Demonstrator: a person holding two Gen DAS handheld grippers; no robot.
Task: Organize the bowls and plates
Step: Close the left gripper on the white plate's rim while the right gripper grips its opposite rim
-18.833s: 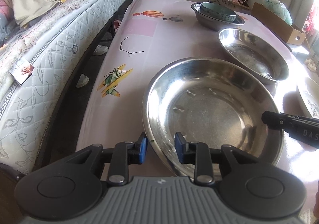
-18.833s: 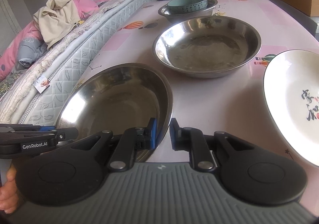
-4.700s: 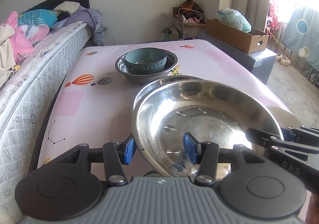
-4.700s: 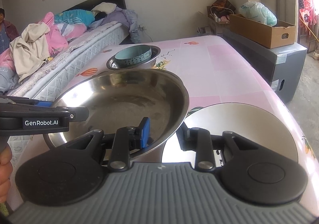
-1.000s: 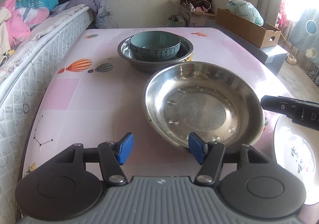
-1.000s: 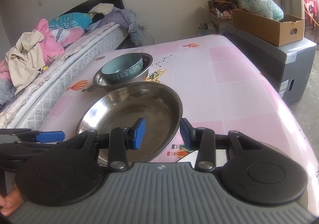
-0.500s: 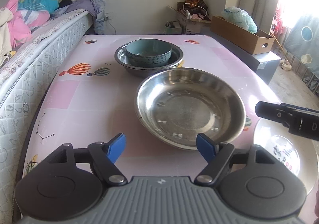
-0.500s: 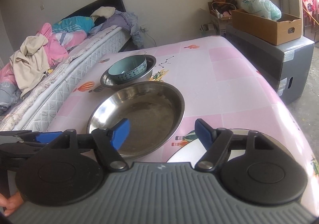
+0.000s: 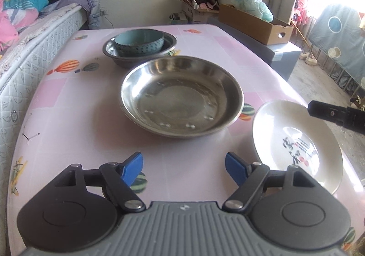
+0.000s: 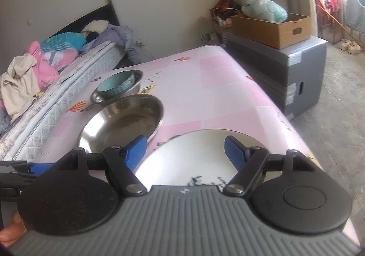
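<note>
Left gripper: jaws stand wide apart, blue pads well separated, nothing between them but bare tablecloth. No contact with any dish. The jaws have just been opening; the last part of that widening was slight. It hangs over the near edge of the table, clear of the large steel bowl.

Right gripper: jaws also wide, holding nothing. They too have just been opening, with only a slight change at the end. In the right wrist view the white plate shows in the gap between the pads; whether the pads touch the plate rim cannot be told, but they do not press on it. In the left wrist view one black finger of the right gripper shows at the right edge, above the far rim of the white plate.

Dishes:
- Large steel bowl sits flat on the pink tablecloth at the middle of the table, free of both grippers. From the right wrist view it lies just left of the plate.
- Blue bowl rests inside a smaller steel bowl at the far side of the table, just behind the large steel bowl.
- White plate, with dark and red marks on its face, lies at the right near corner, just beside the large steel bowl, apart from it.

Surroundings: a bed along the left side of the table; a cardboard box on a grey cabinet at the far right. A fingertip of the person's hand shows at the lower left of the right wrist view.
</note>
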